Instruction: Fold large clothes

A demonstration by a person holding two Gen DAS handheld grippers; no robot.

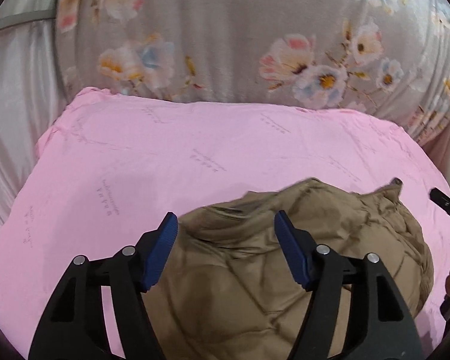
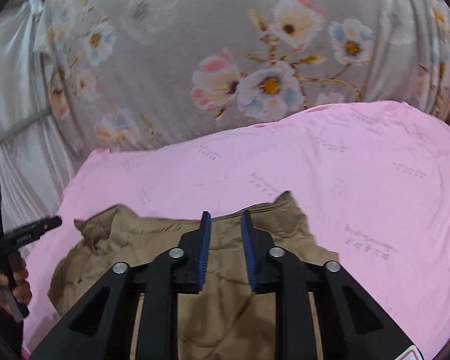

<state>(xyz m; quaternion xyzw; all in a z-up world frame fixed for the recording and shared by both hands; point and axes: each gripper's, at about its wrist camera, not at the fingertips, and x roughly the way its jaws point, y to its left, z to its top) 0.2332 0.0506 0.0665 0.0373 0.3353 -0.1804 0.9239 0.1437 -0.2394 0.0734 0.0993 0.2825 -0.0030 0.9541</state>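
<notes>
A tan quilted jacket (image 1: 285,270) lies bunched on a pink sheet (image 1: 135,165); it also shows in the right wrist view (image 2: 153,246). My left gripper (image 1: 226,222) is wide open above the jacket's left part, holding nothing. My right gripper (image 2: 225,220) hovers over the jacket's far edge with its jaws a narrow gap apart and nothing between them. The left gripper also shows at the left edge of the right wrist view (image 2: 30,234), held in a hand. The right gripper's tip shows at the right edge of the left wrist view (image 1: 444,202).
A grey floral quilt (image 1: 240,45) rises behind the pink sheet; it also shows in the right wrist view (image 2: 195,60). Shiny white fabric (image 1: 12,120) hangs at the left. The pink sheet (image 2: 375,180) spreads to the right of the jacket.
</notes>
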